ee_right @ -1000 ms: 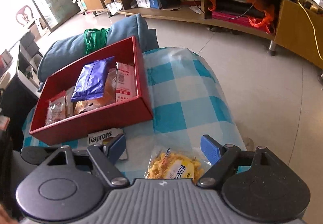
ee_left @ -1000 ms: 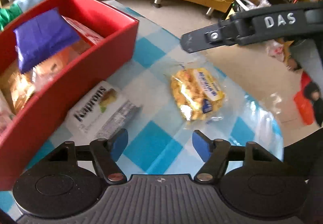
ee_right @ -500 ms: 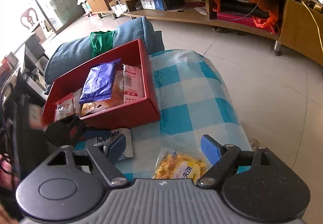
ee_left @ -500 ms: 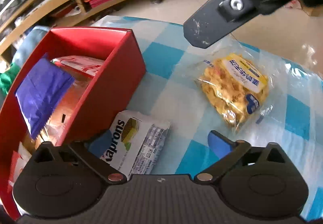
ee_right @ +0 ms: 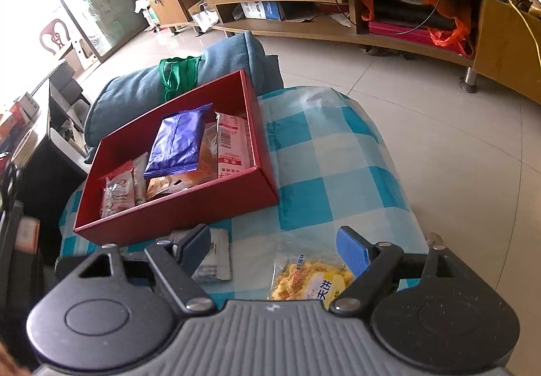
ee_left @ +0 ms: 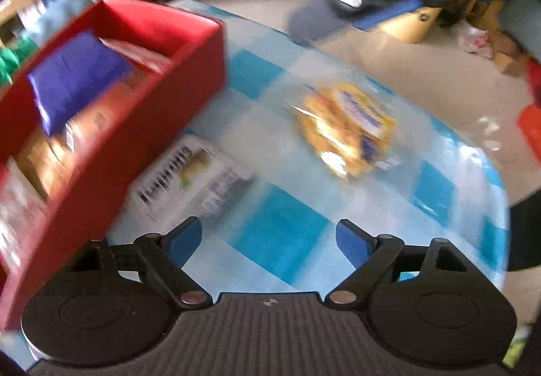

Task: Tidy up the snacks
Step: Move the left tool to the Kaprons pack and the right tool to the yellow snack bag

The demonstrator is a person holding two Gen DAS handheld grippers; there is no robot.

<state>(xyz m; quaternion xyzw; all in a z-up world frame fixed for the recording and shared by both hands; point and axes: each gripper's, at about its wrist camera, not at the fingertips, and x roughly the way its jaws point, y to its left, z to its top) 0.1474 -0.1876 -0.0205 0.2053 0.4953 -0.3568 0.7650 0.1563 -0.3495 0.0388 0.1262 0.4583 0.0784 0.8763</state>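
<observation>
A red box (ee_right: 189,210) (ee_left: 142,112) on the blue-checked cloth (ee_right: 324,159) holds several snacks, a purple packet (ee_right: 177,142) on top. A white Kaprons pack (ee_left: 189,179) (ee_right: 216,257) lies in front of the box. To its right lies a yellow wafer bag (ee_left: 348,125) (ee_right: 311,278). My left gripper (ee_left: 268,240) hovers over the cloth just short of the Kaprons pack, its jaws closing with nothing between them; that view is blurred. My right gripper (ee_right: 274,249) stands open above the wafer bag and holds nothing. Its fingers (ee_left: 314,17) show at the top of the left wrist view.
A blue cushion (ee_right: 209,71) with a green bag (ee_right: 179,74) lies behind the box. Wooden TV shelving (ee_right: 338,3) runs along the far side over a tiled floor (ee_right: 439,125). Dark furniture (ee_right: 40,139) stands at the left. The cloth's edge drops off at the right.
My left gripper's jaws widened, then narrowed somewhat, and it swung from the Kaprons pack back to the right. The right gripper stayed put, and the left gripper left its view.
</observation>
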